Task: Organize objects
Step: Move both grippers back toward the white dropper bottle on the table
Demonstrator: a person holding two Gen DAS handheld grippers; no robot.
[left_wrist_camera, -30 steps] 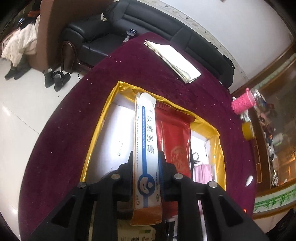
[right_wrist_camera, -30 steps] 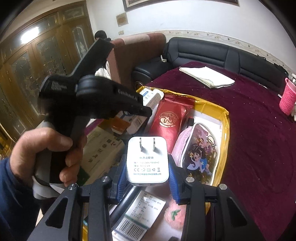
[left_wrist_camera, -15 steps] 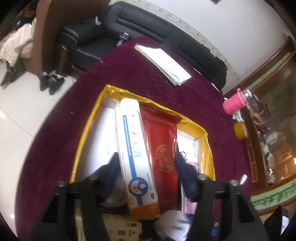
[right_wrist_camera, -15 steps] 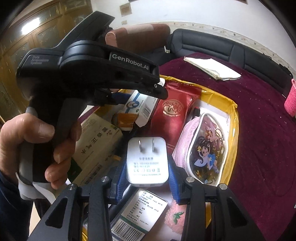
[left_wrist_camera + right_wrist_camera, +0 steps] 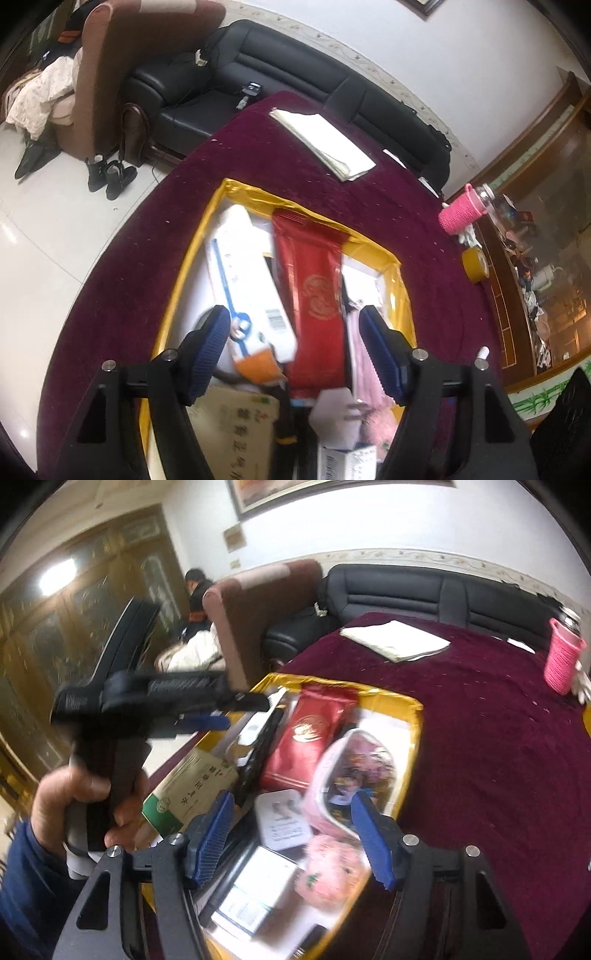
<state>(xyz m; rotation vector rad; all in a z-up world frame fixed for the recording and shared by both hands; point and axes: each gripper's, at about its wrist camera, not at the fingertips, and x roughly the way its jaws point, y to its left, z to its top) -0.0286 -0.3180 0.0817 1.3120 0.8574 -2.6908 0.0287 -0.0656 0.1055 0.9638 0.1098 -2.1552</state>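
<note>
Both grippers stand wide open with nothing between their blue pads. Left gripper (image 5: 295,350) hangs over the gold-rimmed tray (image 5: 192,254) in the middle of its frame, above the white cream box (image 5: 243,280) lying beside the red pouch (image 5: 314,295). Right gripper (image 5: 291,834) hovers at lower centre over the white charger plug (image 5: 282,821), which lies in the tray between a green-and-tan box (image 5: 192,790) and a pink cartoon pouch (image 5: 354,771). Maroon cloth covers the bench (image 5: 498,757).

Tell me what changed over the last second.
Both grippers opened. The left gripper released the ointment box, now lying in the gold box; the right gripper dropped the white charger there too. The red packet and cartoon pouch stayed put.
</note>
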